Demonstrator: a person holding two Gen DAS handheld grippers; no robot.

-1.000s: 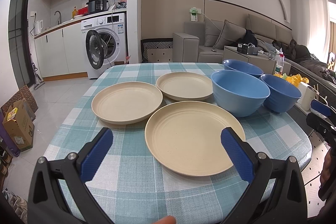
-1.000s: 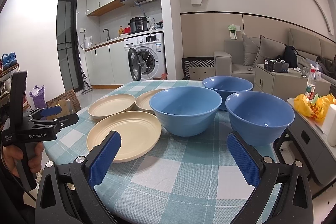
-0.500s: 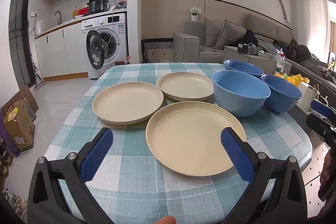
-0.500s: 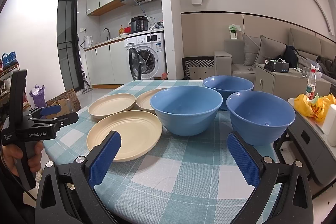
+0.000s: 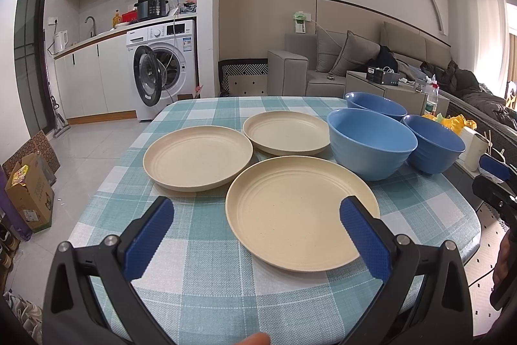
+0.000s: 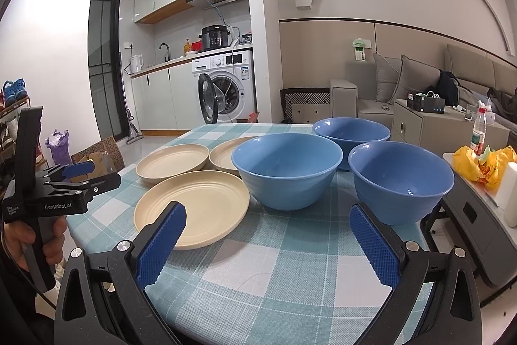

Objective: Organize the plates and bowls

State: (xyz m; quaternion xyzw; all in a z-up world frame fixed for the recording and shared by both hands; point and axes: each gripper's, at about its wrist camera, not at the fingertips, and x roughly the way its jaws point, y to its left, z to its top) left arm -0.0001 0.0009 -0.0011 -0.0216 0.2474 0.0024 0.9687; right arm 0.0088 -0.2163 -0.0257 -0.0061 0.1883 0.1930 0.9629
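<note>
Three cream plates lie on the checked tablecloth: the nearest plate [image 5: 302, 212] [image 6: 194, 209], a left plate [image 5: 197, 156] [image 6: 173, 162] and a far plate [image 5: 286, 132] [image 6: 223, 156]. Three blue bowls stand to their right: a middle bowl [image 5: 371, 144] [image 6: 287, 170], a right bowl [image 5: 434, 147] [image 6: 400, 180] and a far bowl [image 5: 376, 105] [image 6: 350, 131]. My left gripper [image 5: 257, 212] is open, hovering just short of the nearest plate. My right gripper [image 6: 266, 220] is open in front of the middle and right bowls. Nothing is between either pair of fingers.
The table [image 5: 206, 274] has rounded near corners. A low cabinet [image 6: 468, 215] with a yellow bag [image 6: 478, 162] stands close on the right. Cardboard boxes [image 5: 29, 186] sit on the floor at left. A washing machine [image 5: 164, 67] with its door open and a sofa stand behind.
Both grippers have drifted very slightly; the plates and bowls have not moved and both grippers stay open.
</note>
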